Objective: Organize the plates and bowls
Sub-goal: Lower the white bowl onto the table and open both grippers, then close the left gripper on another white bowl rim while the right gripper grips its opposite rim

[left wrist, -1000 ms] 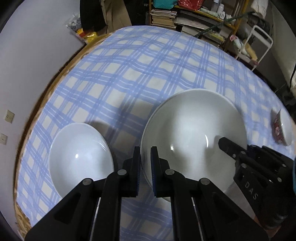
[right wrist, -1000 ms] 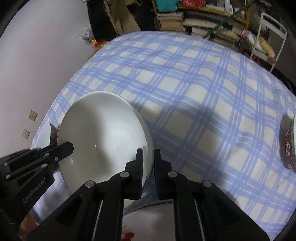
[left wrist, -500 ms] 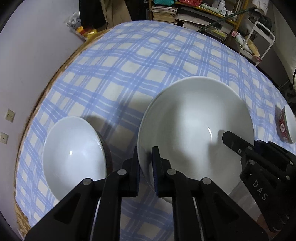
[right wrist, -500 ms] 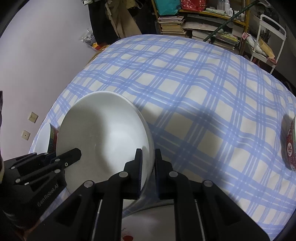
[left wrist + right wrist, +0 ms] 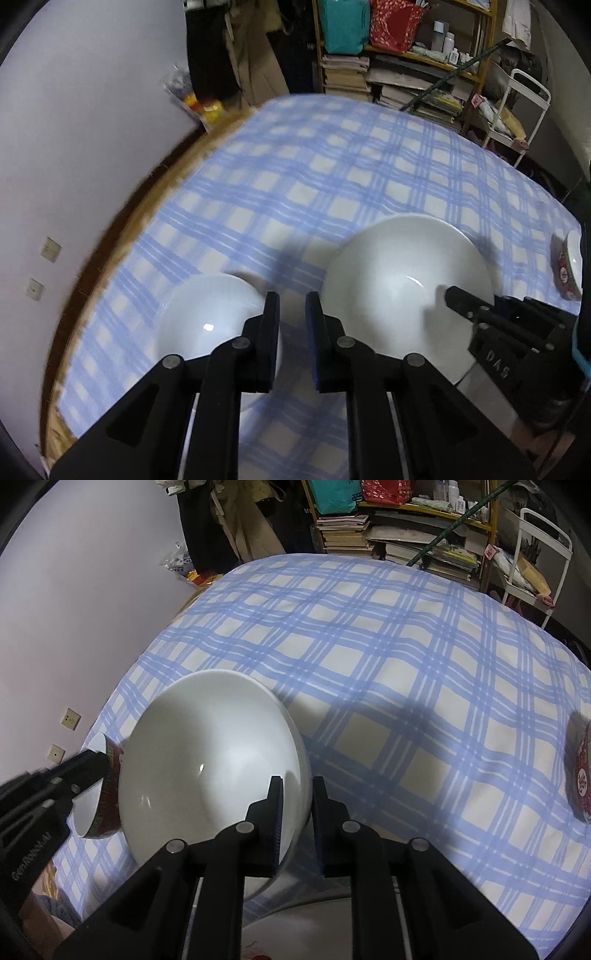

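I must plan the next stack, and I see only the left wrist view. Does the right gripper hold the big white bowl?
Observer: No. The right gripper is open, and the rim of the big white bowl lies between its fingers, unclamped.
Operator: Is the small bowl on the left plain white?
Observer: Only inside. The outer wall of the small bowl is red with a pattern.
Operator: Is anything else near?
Observer: What looks like a white plate with red marks lies below the right gripper, at the near edge.

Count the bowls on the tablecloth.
3: a large white bowl in the middle, a smaller red-patterned bowl to its left, another red-patterned bowl at the far right. More could be hidden below the grippers.
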The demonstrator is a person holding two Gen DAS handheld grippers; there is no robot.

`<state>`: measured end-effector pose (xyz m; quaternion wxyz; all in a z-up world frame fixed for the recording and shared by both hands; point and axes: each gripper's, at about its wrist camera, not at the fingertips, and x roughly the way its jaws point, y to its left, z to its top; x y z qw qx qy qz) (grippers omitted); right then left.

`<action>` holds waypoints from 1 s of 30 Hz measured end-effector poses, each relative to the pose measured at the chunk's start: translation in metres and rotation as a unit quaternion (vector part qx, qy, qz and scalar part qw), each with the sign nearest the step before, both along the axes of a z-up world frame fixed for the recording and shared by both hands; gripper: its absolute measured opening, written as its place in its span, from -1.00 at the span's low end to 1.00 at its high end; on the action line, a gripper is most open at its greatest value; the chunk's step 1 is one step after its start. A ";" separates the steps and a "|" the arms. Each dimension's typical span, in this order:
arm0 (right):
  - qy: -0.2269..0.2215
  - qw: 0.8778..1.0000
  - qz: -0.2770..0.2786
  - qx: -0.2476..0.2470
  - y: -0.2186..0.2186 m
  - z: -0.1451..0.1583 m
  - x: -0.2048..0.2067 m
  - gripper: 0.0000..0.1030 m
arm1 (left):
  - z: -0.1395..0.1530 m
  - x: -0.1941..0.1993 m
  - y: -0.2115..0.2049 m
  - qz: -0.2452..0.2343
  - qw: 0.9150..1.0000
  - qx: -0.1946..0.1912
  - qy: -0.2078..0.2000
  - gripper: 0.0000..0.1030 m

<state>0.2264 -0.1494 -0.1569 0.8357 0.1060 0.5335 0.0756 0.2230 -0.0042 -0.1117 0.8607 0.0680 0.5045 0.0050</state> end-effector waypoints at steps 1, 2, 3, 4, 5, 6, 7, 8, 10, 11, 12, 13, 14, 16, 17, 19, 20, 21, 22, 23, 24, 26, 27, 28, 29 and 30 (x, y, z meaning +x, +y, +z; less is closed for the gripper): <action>-0.001 1.000 0.001 0.000 0.000 0.001 0.000 -0.66 | 0.004 0.000 0.005 0.005 1.000 -0.010 0.000 -0.71; -0.003 1.000 0.001 -0.002 0.000 0.003 0.000 -0.66 | 0.007 -0.001 0.010 0.010 1.000 -0.022 0.003 -0.70; -0.008 1.000 -0.001 -0.007 -0.001 0.007 0.000 -0.66 | 0.009 -0.001 0.014 0.015 0.999 -0.028 0.005 -0.69; -0.015 1.000 -0.004 -0.009 -0.002 0.010 0.000 -0.66 | 0.011 -0.003 0.018 0.021 0.999 -0.031 0.004 -0.66; -0.024 1.000 -0.009 -0.010 -0.003 0.015 0.000 -0.66 | 0.013 -0.005 0.023 0.029 0.999 -0.029 0.003 -0.65; -0.031 0.999 -0.013 -0.008 -0.005 0.021 0.000 -0.66 | 0.014 -0.007 0.029 0.036 0.999 -0.026 0.003 -0.65; -0.036 0.999 -0.016 -0.006 -0.007 0.024 0.000 -0.66 | 0.015 -0.009 0.034 0.040 0.999 -0.021 0.004 -0.65; -0.041 0.999 -0.019 -0.001 -0.008 0.029 0.001 -0.66 | 0.016 -0.011 0.037 0.043 0.999 -0.017 0.002 -0.65; -0.051 0.999 -0.019 0.007 -0.007 0.038 0.001 -0.58 | 0.022 -0.016 0.049 0.056 0.998 -0.004 -0.008 -0.60; -0.058 0.998 -0.018 0.010 -0.005 0.042 0.001 -0.51 | 0.023 -0.018 0.053 0.062 0.998 -0.002 -0.010 -0.53; -0.067 0.997 -0.018 0.014 -0.004 0.047 0.000 -0.46 | 0.027 -0.021 0.062 0.074 0.997 -0.010 -0.011 -0.49; -0.080 0.996 -0.019 0.017 0.000 0.053 -0.001 -0.31 | 0.030 -0.022 0.068 0.081 0.996 -0.019 -0.011 -0.39; -0.087 0.996 -0.020 0.017 0.002 0.056 -0.002 -0.15 | 0.032 -0.023 0.073 0.083 0.996 -0.023 -0.012 -0.31; -0.109 0.994 -0.022 0.023 0.010 0.067 -0.003 0.01 | 0.038 -0.026 0.083 0.091 0.995 -0.019 -0.020 -0.16; -0.116 0.993 -0.019 0.025 0.014 0.070 -0.003 0.07 | 0.040 -0.028 0.088 0.098 0.995 -0.013 -0.026 -0.07; -0.128 0.991 -0.004 0.021 0.026 0.078 -0.003 0.29 | 0.043 -0.031 0.099 0.110 0.993 -0.017 -0.033 0.06; -0.132 0.991 0.002 0.018 0.031 0.081 -0.002 0.51 | 0.044 -0.031 0.106 0.115 0.993 -0.022 -0.032 0.16; -0.138 0.990 0.011 0.017 0.038 0.083 -0.002 0.62 | 0.043 -0.031 0.110 0.118 0.992 -0.025 -0.032 0.20; -0.143 0.989 0.017 0.018 0.042 0.085 -0.002 0.80 | 0.042 -0.030 0.114 0.122 0.992 -0.026 -0.032 0.28; -0.148 0.989 0.025 0.019 0.047 0.086 -0.001 0.91 | 0.040 -0.028 0.120 0.130 0.991 -0.024 -0.030 0.38; -0.149 0.988 0.033 0.017 0.052 0.086 0.000 0.94 | 0.038 -0.027 0.124 0.135 0.990 -0.026 -0.025 0.41; -0.145 0.988 0.047 0.008 0.062 0.086 0.002 0.97 | 0.032 -0.024 0.134 0.142 0.989 -0.043 -0.012 0.43; -0.144 0.988 0.055 0.003 0.068 0.086 0.004 0.97 | 0.030 -0.023 0.138 0.144 0.988 -0.050 -0.007 0.43; -0.143 0.988 0.061 -0.001 0.072 0.085 0.003 0.97 | 0.027 -0.022 0.141 0.148 0.988 -0.052 -0.002 0.43; -0.141 0.988 0.067 -0.004 0.078 0.084 0.004 0.97 | 0.025 -0.022 0.144 0.152 0.987 -0.052 0.001 0.43; -0.140 0.987 0.073 -0.005 0.081 0.083 0.004 0.97 | 0.022 -0.021 0.147 0.157 0.986 -0.051 0.005 0.43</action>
